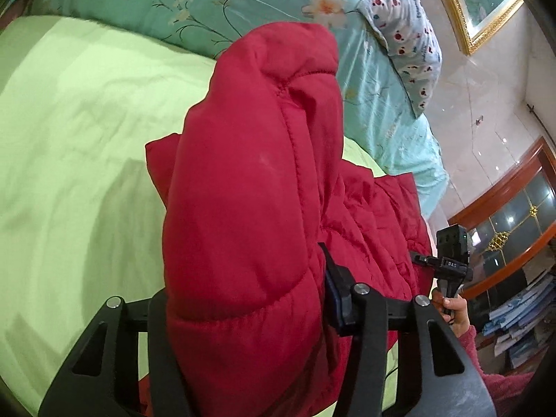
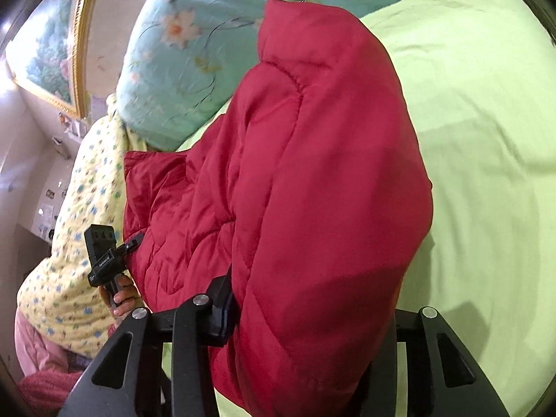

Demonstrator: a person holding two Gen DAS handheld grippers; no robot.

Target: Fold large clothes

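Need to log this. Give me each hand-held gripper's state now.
Left hand-held gripper: shut on the red padded jacket.
Right hand-held gripper: shut on the same jacket.

Red quilted puffer jacket point(image 1: 250, 180), padded w/ stitched seams, was bunched on the light-green bed sheet point(image 1: 76, 132). One thick fold stood up toward 12 o'clock; the rest lay crumpled toward 3 o'clock in left wrist view, 9 o'clock in right.

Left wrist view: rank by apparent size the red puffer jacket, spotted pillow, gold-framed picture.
1. red puffer jacket, largest, though nearness to the camera inflates it
2. spotted pillow
3. gold-framed picture, cut off by the frame edge
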